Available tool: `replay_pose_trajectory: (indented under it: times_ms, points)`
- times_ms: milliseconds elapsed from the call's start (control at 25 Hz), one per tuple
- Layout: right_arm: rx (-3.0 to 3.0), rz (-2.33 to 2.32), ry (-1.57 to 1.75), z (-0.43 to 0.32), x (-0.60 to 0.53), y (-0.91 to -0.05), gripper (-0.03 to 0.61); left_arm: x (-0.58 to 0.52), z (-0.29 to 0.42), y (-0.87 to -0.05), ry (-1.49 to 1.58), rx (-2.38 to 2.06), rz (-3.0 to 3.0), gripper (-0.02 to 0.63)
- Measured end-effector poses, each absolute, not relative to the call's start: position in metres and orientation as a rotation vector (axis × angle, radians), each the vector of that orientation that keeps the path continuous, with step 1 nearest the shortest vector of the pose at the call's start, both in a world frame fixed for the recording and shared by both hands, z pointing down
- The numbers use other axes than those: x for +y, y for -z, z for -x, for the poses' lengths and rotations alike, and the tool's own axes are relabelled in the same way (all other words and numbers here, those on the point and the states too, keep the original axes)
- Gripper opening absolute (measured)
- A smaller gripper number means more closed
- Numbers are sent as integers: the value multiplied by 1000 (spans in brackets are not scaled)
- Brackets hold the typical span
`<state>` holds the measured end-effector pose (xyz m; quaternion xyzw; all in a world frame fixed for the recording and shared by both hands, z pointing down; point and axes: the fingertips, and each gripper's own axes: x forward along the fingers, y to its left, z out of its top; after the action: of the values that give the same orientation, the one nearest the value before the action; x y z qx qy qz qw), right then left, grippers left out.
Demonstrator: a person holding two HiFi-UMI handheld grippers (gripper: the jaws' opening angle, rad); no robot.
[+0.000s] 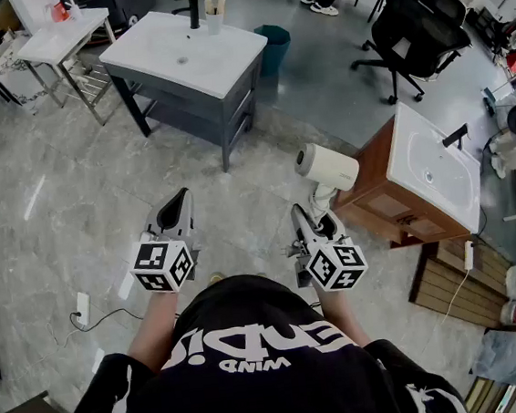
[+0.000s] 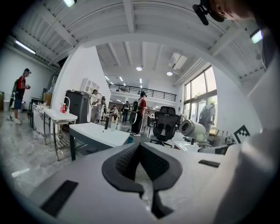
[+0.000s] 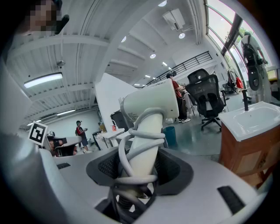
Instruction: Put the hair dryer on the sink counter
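Your shirt: black with white lettering, it filled the bottom of the head view, closest to the lens.
White table: far left at the top, it stood well apart from you, with a red item on it.
Grey sink counter: it stood ahead of you and to the left, with a white top, a black faucet at the back and a cup beside the faucet. Nothing of yours lay on it.
Left gripper: you held it out over the marble floor, its jaws brought together with nothing between them. The left gripper view showed the same.
Right gripper: its jaws were clamped on the handle of the hair dryer, as the right gripper view showed.
Hair dryer: cream-white, it stood up out of your right gripper, in the air over the floor and on neither counter. Its barrel pointed left in the head view.
Cord: grey, it was wound in loops around the dryer's handle between the pads.
Wooden sink counter: just right of the dryer, it had a white basin top and a black faucet.
Office chair: black, it stood at the upper right.
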<state>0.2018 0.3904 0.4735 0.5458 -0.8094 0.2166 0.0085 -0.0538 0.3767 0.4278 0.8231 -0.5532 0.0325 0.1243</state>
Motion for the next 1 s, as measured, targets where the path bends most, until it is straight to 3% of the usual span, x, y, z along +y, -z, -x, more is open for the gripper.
replay_pose_trajectory:
  times_ms: [1000]
  points:
    - [-2529,-1746,-643,-128,353,-486,230,324,107,-450,-61,-1501,-2459,8]
